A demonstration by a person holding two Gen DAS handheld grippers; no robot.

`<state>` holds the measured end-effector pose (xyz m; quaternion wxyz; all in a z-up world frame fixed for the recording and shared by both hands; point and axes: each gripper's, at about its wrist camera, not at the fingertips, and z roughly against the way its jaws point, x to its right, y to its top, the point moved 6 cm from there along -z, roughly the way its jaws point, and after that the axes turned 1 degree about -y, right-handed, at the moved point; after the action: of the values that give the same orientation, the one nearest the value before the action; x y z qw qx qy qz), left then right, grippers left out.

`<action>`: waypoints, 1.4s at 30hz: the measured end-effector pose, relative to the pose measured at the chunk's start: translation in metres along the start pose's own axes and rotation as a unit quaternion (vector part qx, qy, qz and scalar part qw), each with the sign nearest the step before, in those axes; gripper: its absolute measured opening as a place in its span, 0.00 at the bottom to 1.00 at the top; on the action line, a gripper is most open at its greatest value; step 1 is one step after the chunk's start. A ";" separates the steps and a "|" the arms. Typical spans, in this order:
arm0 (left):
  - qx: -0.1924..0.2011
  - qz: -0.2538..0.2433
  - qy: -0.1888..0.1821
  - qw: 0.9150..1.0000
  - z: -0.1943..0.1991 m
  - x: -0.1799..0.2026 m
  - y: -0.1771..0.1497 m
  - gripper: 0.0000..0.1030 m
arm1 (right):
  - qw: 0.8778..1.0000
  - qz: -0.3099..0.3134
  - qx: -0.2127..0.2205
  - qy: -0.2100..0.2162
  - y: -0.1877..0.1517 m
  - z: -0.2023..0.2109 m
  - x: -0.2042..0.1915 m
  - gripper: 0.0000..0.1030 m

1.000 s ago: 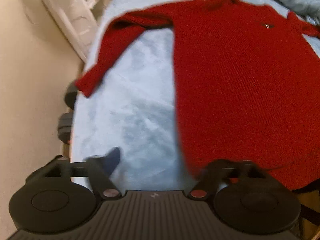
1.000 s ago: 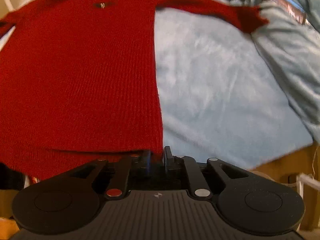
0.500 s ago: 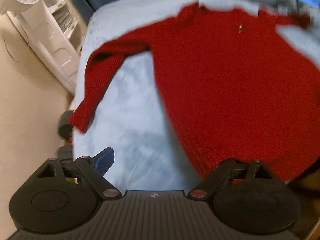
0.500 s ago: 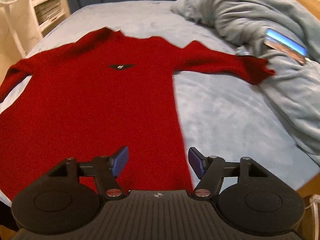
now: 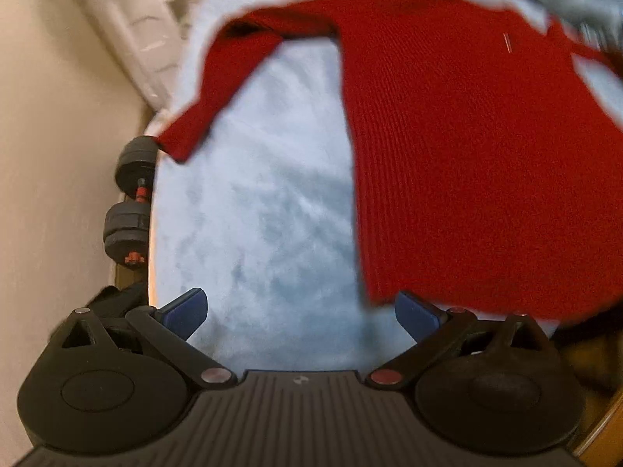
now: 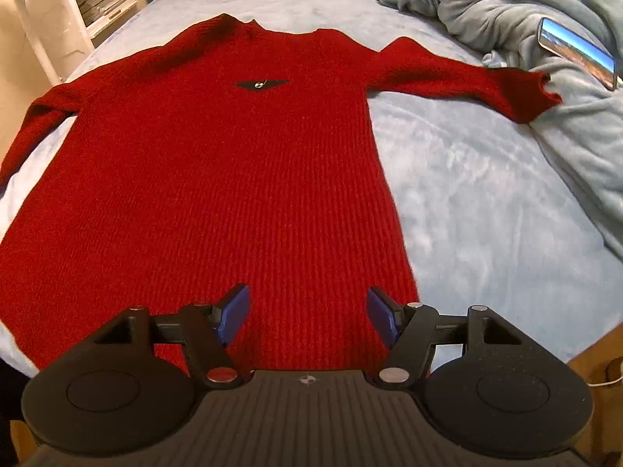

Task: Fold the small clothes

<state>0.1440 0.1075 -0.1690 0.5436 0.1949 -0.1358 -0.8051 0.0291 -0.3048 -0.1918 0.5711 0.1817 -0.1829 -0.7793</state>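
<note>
A red knit sweater [image 6: 233, 163] lies flat on the light blue bed [image 6: 486, 202], front up, both sleeves spread out. Its small black chest patch [image 6: 263, 84] shows. My right gripper [image 6: 307, 317] is open and empty above the sweater's hem. In the left wrist view the sweater [image 5: 467, 155] fills the right side, and its sleeve [image 5: 218, 89] hangs toward the bed's left edge. My left gripper [image 5: 300, 311] is open and empty over bare bed [image 5: 253, 214], just left of the hem corner.
A crumpled blue-grey blanket [image 6: 506, 11] with a phone [image 6: 576, 50] on it lies at the far right. A white shelf unit [image 6: 70, 7] and fan stand beyond the left edge. Black dumbbells [image 5: 130, 202] lie on the floor beside the bed.
My right gripper opened, let go of the hem and pulled back above it. My left gripper stayed open and swung over the bed left of the hem corner.
</note>
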 end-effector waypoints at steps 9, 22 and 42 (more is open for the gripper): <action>0.125 0.114 0.038 0.985 0.053 -0.022 0.064 1.00 | 0.999 0.035 0.038 0.008 -0.005 0.034 -0.030 0.70; 0.069 0.052 0.122 0.989 -0.052 -0.070 0.160 1.00 | 0.999 0.035 -0.004 -0.006 0.004 0.002 -0.037 0.71; 0.019 0.612 -0.161 0.774 -0.196 -0.178 0.227 1.00 | 0.993 0.062 -0.098 -0.015 -0.007 -0.062 -0.061 0.71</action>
<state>0.4804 0.1873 -0.2161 0.8879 -0.0514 -0.3271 -0.3193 0.0711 -0.2491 -0.2440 0.6306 0.1014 -0.1248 -0.7593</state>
